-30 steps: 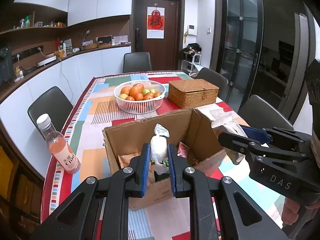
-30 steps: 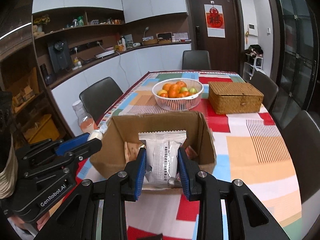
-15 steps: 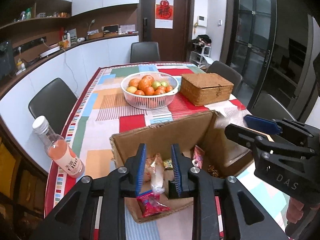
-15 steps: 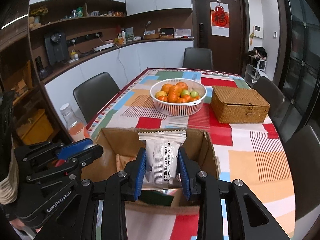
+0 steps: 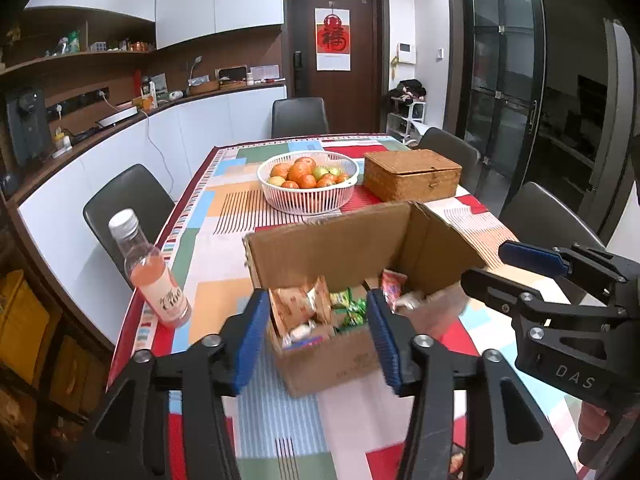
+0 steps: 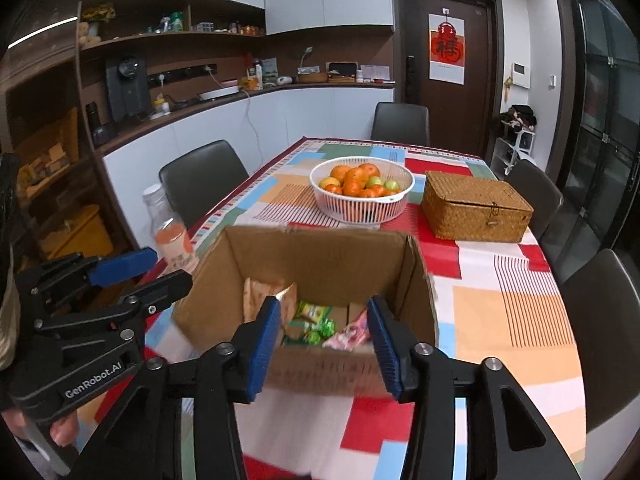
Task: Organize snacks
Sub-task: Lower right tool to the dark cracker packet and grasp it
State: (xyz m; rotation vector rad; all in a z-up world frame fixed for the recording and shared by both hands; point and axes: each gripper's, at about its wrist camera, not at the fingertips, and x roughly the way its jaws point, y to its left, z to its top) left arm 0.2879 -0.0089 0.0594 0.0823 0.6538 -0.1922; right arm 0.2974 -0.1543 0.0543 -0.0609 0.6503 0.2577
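Observation:
An open cardboard box stands on the patterned tablecloth, holding several snack packets. My left gripper is open and empty, just above the box's near edge; it also shows in the right wrist view. My right gripper is open and empty over the box's near side; it also shows in the left wrist view, at the box's right.
A pink drink bottle stands left of the box near the table edge. A white fruit basket and a wicker box sit behind. Dark chairs surround the table.
Both grippers have opened. The left one let go of its white packet and the right one its white-and-silver packet; both packets dropped into the box. Both grippers have pulled back.

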